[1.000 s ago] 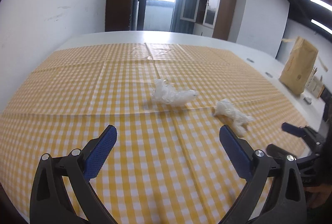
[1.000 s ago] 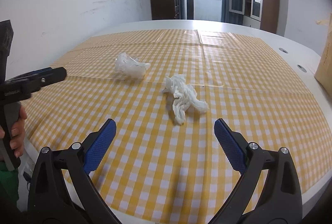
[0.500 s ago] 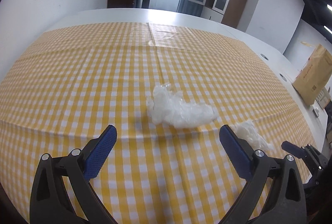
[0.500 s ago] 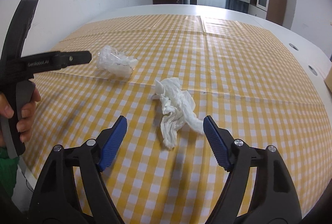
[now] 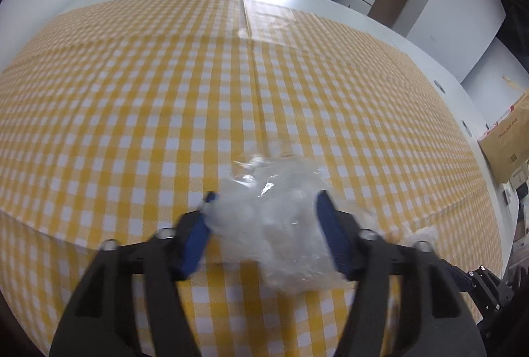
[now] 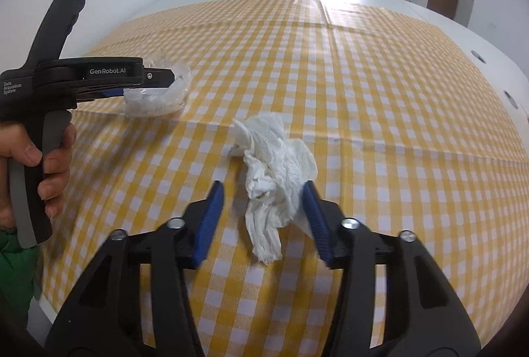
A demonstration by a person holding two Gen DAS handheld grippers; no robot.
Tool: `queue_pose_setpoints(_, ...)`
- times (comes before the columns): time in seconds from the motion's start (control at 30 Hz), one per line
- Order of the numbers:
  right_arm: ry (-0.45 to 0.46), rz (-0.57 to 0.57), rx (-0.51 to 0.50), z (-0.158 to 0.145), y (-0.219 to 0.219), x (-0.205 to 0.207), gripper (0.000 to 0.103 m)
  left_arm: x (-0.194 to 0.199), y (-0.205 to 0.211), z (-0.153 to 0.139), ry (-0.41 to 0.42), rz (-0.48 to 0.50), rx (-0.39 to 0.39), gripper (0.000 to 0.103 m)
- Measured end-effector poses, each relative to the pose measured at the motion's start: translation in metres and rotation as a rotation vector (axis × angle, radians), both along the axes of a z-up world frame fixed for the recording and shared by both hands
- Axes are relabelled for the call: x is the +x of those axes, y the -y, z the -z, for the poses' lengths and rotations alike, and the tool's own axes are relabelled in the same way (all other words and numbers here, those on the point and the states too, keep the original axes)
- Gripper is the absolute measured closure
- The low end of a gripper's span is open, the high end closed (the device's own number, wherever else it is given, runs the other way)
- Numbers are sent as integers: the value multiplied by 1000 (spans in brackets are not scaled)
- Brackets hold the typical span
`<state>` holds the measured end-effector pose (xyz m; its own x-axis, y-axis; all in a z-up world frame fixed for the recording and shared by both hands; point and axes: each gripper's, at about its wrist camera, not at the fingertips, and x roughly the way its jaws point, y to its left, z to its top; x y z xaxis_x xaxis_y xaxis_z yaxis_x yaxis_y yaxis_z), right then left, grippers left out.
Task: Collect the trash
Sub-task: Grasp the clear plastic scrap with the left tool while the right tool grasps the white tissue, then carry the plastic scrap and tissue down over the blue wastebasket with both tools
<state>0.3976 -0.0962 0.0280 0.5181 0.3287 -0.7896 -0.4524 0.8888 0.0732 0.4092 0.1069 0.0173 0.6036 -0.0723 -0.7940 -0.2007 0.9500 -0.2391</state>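
Note:
A crumpled clear plastic wad [image 5: 277, 224] lies on the yellow checked tablecloth [image 5: 165, 92]. My left gripper [image 5: 266, 201] is closing around it, and both blue pads touch its sides. The right wrist view shows that gripper [image 6: 158, 77] from the side, with the plastic wad [image 6: 162, 99] at its tip. A crumpled white tissue [image 6: 274, 165] lies between the fingers of my right gripper [image 6: 263, 188], whose jaws are closing. The right pad touches the tissue, while the left pad [image 6: 211, 211] stands a little apart from it. The tissue's edge [image 5: 426, 231] also shows in the left wrist view.
A brown paper bag [image 5: 506, 138] stands at the table's right side. The white table [image 6: 479, 36] extends beyond the cloth, with cable holes along its right edge. A person's hand [image 6: 49, 165] grips the left gripper's handle. Cabinets and a door stand at the far wall.
Both grippers moved forward and down onto their pieces. The left jaws went from wide to closed around the plastic wad. The right jaws narrowed around the tissue.

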Motion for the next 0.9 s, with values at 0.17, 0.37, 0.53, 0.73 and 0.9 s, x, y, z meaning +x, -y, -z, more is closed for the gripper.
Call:
queue_pose_setpoints(0.17, 9, -33, -12, -2, -1, -12, 95, -17, 4, -10, 55, 4, 33, 80)
queue_pose_setpoints(0.37, 19, -33, 43, -11, 10, -34, 99, -59, 15, -36, 140, 24, 59, 82)
queue_pose_setpoints(0.53, 62, -41, 77, -29, 18, -69, 99, -111, 25, -61, 217, 42, 42, 82)
queue_pose_setpoints(0.73, 109, -57, 115, -46, 25, -114, 99, -176, 34, -77, 287, 25, 47, 82)
queue_pose_setpoints(0.9, 147, -71, 146, -55, 31, -156, 99, -223, 40, -80, 312, 28, 42, 82)
